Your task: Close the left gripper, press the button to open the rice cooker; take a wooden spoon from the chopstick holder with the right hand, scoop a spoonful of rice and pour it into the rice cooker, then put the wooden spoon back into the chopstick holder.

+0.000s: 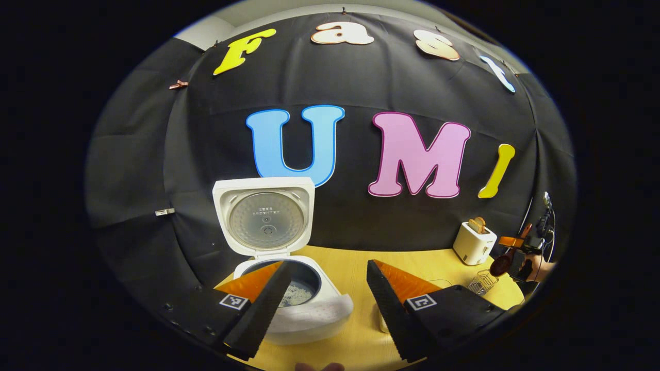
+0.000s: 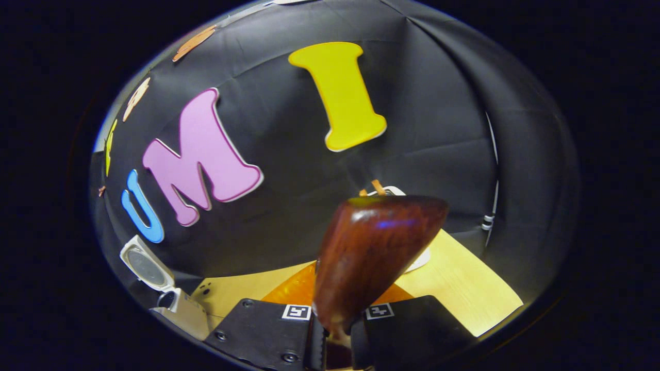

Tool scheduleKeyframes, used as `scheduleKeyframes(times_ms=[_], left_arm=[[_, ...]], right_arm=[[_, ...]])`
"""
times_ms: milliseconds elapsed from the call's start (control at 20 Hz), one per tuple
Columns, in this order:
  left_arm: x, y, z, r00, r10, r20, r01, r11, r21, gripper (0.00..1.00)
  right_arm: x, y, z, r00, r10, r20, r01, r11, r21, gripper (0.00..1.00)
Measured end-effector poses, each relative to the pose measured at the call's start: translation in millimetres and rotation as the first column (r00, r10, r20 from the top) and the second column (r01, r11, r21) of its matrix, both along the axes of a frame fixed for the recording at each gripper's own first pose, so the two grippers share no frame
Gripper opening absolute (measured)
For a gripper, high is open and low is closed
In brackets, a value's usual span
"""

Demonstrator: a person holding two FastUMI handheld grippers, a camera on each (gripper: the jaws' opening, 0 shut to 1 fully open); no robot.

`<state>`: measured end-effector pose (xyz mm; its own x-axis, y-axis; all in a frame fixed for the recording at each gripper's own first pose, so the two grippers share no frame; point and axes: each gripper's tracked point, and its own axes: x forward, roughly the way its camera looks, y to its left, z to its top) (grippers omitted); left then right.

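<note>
The white rice cooker [image 1: 309,314] stands open with its lid [image 1: 264,216] upright, and some rice lies in the pot [image 1: 296,293]. My left gripper [image 1: 327,304] hovers open just in front of it, nothing between its fingers. Far right, my right gripper [image 1: 521,245] holds the dark wooden spoon [image 1: 502,264] above the wire chopstick holder [image 1: 482,282]. In the right gripper view, my right gripper [image 2: 334,324] is shut on the spoon's handle, and the spoon's bowl [image 2: 371,252] stands up close before the camera. The cooker [image 2: 154,278] sits far left there.
A white toaster [image 1: 474,242] with bread in it stands at the back right of the wooden table [image 1: 350,268]; its top peeks over the spoon [image 2: 392,189]. A small pale object [image 1: 381,323] lies half hidden behind my left gripper's right finger.
</note>
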<state>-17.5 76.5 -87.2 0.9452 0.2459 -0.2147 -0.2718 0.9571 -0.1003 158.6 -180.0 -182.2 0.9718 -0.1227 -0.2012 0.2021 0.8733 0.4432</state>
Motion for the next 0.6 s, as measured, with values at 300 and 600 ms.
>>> scheduleKeyframes(times_ms=[300,600], left_arm=[[-11.0,32.7,4.1,0.999,0.007,0.034,-0.007,1.0,0.002,0.95],[-26.8,58.4,7.2,0.999,-0.023,0.042,0.02,0.998,0.059,0.95]], right_arm=[[2.5,96.5,43.1,0.991,0.121,0.06,-0.12,0.992,-0.025,0.23],[7.1,197.8,30.9,0.969,0.243,0.037,-0.239,0.967,-0.089,0.23]])
